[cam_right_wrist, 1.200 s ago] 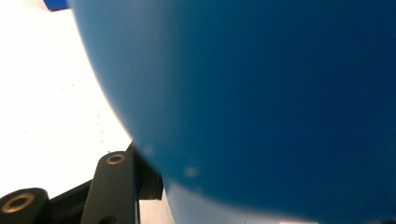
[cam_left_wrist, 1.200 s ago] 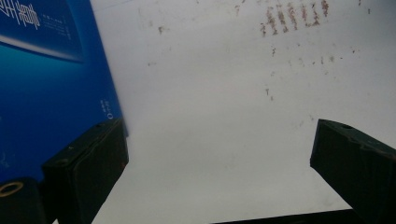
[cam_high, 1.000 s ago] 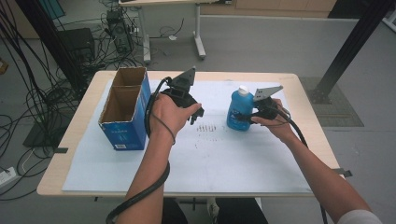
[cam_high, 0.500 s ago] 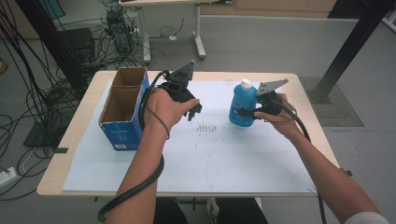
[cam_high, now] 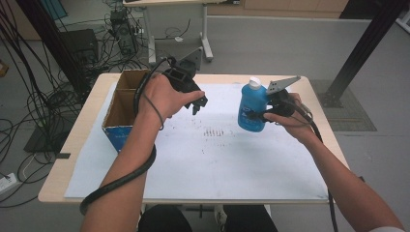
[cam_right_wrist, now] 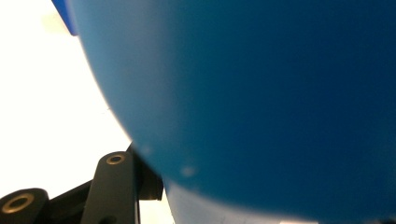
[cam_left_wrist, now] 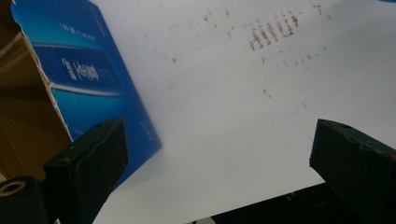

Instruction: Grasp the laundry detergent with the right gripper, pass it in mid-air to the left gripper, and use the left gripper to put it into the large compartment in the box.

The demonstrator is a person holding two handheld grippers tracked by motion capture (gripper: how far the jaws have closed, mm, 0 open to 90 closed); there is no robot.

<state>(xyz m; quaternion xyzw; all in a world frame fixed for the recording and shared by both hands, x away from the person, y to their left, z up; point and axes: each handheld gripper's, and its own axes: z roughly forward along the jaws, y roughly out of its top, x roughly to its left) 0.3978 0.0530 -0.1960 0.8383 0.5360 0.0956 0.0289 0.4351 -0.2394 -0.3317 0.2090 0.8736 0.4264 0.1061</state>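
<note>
Bottle (cam_high: pixel 252 107): smooth blue plastic, round sides, white cap on top. It stands upright in the air above the right part of the counter, lifted off the sheet.
Right tongs (cam_high: pixel 255 115): black, closed tight on the bottle's lower side.
Left tongs (cam_high: pixel 197 103): black, blocky pads spread wide with nothing between them, held up above the sheet just right of the box.
Box (cam_high: pixel 122 112): brown cardboard inside, shiny blue outside, open top, two parts, at the left edge.
Sheet (cam_high: pixel 203 164): flat white paper with small brown marks in the middle; wide bare room near the person.
Counter (cam_high: pixel 65 164): pale wood rim, rounded corners.
</note>
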